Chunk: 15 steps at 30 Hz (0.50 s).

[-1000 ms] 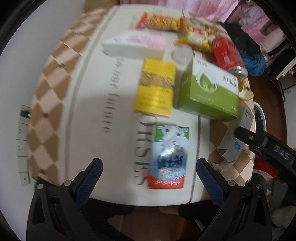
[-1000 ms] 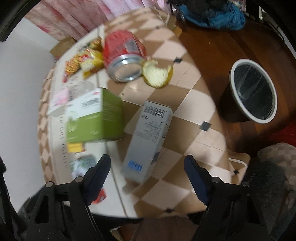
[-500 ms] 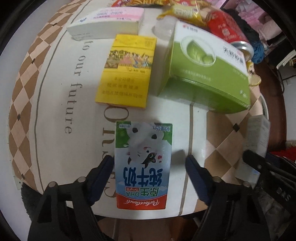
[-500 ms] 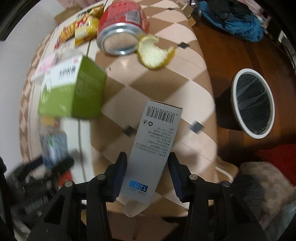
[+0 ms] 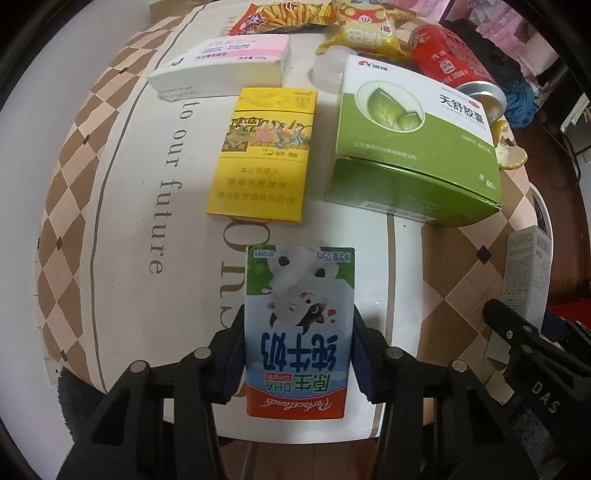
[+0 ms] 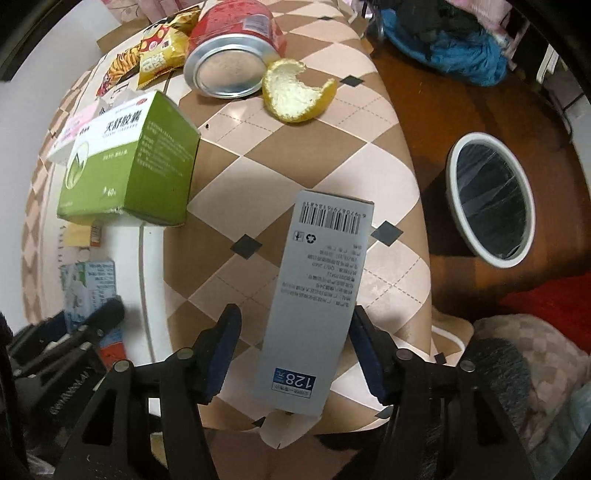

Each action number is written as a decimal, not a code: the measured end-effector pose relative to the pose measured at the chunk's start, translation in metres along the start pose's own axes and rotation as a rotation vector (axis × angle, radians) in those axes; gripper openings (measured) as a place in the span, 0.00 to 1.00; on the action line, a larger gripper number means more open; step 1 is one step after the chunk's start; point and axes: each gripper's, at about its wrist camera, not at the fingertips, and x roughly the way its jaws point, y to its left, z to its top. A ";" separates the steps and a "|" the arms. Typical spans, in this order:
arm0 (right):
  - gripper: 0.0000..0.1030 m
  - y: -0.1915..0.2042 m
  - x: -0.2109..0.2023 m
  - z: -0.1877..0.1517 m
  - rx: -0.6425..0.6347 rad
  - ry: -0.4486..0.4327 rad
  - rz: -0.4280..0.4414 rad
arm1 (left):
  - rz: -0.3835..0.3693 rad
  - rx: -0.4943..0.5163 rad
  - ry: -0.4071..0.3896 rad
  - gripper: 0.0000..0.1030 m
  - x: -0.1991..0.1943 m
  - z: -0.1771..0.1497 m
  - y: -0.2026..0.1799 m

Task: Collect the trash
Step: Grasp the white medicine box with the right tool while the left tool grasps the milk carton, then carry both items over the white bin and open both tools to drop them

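Note:
My left gripper (image 5: 297, 354) is shut on a milk carton (image 5: 299, 314) with a cow print, lying at the table's near edge. My right gripper (image 6: 295, 347) has closed around a grey box (image 6: 317, 295) with a barcode. Its right pad touches the box; a small gap shows at the left pad. The box lies on the checkered cloth (image 6: 303, 158) near the edge. A round bin (image 6: 489, 199) with a white rim stands on the floor to the right of the table.
A yellow cigarette carton (image 5: 262, 155), a green box (image 5: 413, 147), a white-pink box (image 5: 225, 66), snack bags (image 5: 325, 22), a red can (image 6: 232, 55) on its side and an orange peel (image 6: 295, 92) lie on the table. Blue cloth (image 6: 450, 48) lies on the floor beyond.
Both grippers moved forward and closed: the left onto the milk carton, the right around the grey box.

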 end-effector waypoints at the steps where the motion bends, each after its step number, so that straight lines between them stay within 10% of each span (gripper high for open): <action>1: 0.50 0.001 -0.001 -0.003 -0.006 -0.016 -0.024 | 0.004 0.001 -0.005 0.43 -0.003 0.000 -0.002; 15: 0.35 -0.007 -0.024 -0.007 -0.017 -0.113 0.107 | 0.046 0.017 -0.113 0.43 -0.051 -0.023 0.010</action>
